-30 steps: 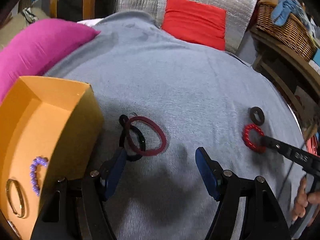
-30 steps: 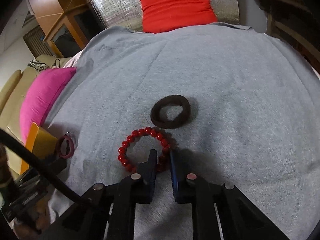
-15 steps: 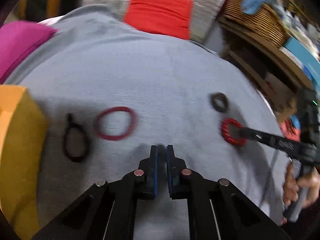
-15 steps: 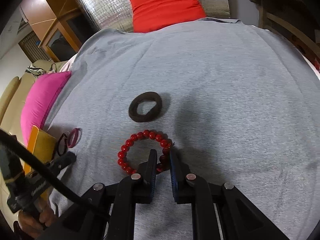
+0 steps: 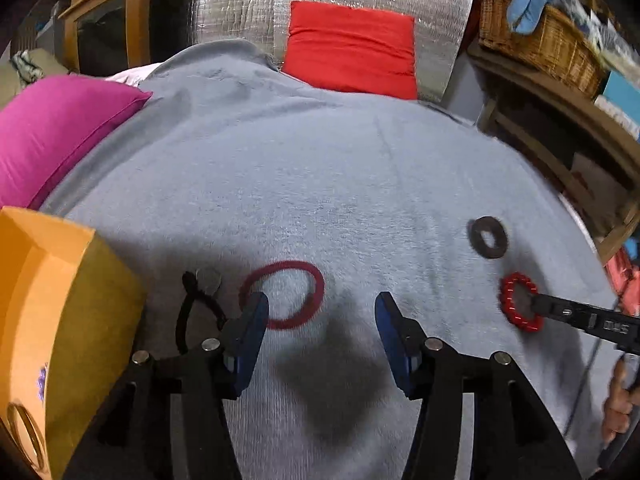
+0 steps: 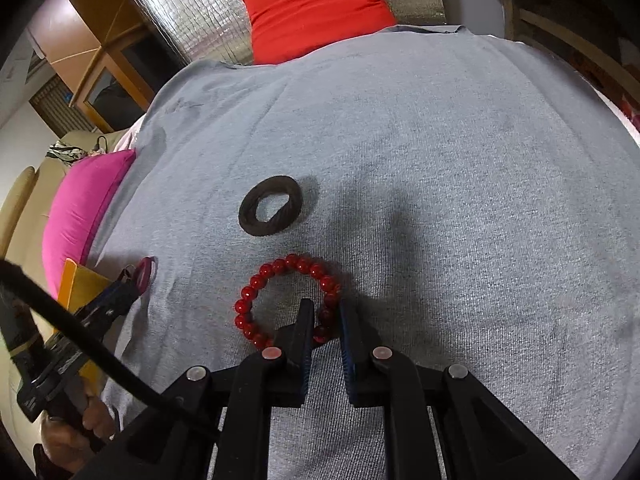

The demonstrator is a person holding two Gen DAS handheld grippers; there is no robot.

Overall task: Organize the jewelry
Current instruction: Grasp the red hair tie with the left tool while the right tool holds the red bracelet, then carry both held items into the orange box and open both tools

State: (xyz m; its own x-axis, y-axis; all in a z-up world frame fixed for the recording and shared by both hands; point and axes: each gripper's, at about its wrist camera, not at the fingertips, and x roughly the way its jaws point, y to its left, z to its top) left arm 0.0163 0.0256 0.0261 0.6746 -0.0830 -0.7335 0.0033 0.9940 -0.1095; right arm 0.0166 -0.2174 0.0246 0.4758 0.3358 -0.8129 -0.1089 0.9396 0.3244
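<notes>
On the grey cloth (image 5: pixel 340 184) lies a dark red hair tie (image 5: pixel 288 266), with a black cord loop (image 5: pixel 182 320) just to its left. My left gripper (image 5: pixel 320 312) hovers over the tie with its jaws opening. The left finger overlaps the tie's left edge, and nothing is pressed between the pads. My right gripper (image 6: pixel 324 312) is shut on the near side of a red bead bracelet (image 6: pixel 280 266) that rests on the cloth. A black scrunchie (image 6: pixel 248 216) lies just beyond it. The left wrist view shows the same bracelet (image 5: pixel 506 292) and scrunchie (image 5: pixel 476 236) at the right.
An orange box (image 5: pixel 80 300) stands at the left edge, holding a purple bead bracelet (image 5: pixel 42 376) and a gold bangle (image 5: pixel 20 432). A pink cushion (image 5: pixel 52 136) lies behind it and a red cushion (image 5: pixel 352 48) at the back. Wooden shelves with a wicker basket (image 5: pixel 540 40) stand on the right.
The left gripper closed and then opened again. The dark red hair tie, which overlapped the black cord loop, now lies apart to its right. The right gripper stayed shut on the red bracelet.
</notes>
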